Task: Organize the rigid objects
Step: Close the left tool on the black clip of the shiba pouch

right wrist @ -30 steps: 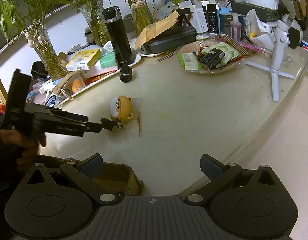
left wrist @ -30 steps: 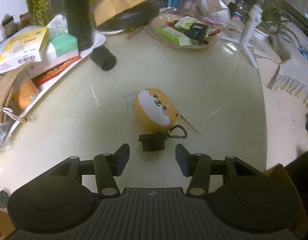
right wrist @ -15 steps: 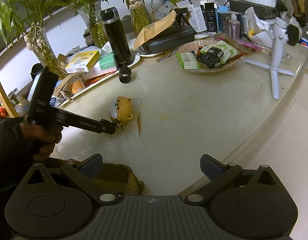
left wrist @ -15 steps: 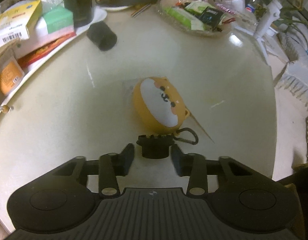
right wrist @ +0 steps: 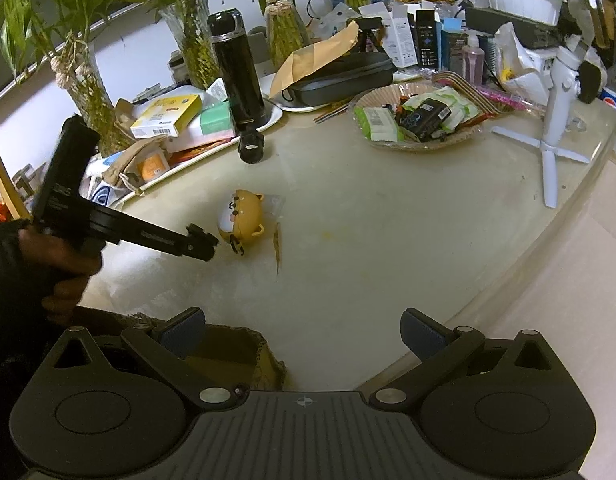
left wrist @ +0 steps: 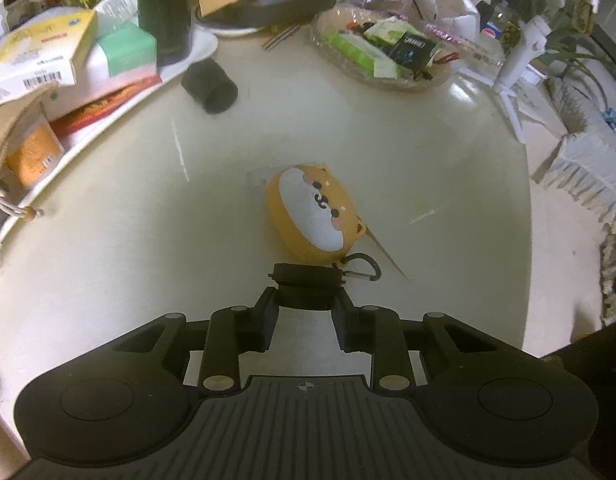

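Note:
My left gripper is shut on a small black mount piece just above the cream table, right in front of an orange dog-face case with a black carabiner. In the right wrist view the left gripper holds the piece beside the case. My right gripper is open and empty at the table's near edge, above a brown cardboard box.
A black cylinder lies near a white tray of boxes with a black bottle. A glass dish of packets and a white tripod stand at the far right. Vases with plants line the back.
My left gripper moved forward, closed on the black mount piece and lifted it slightly. The right gripper has not moved.

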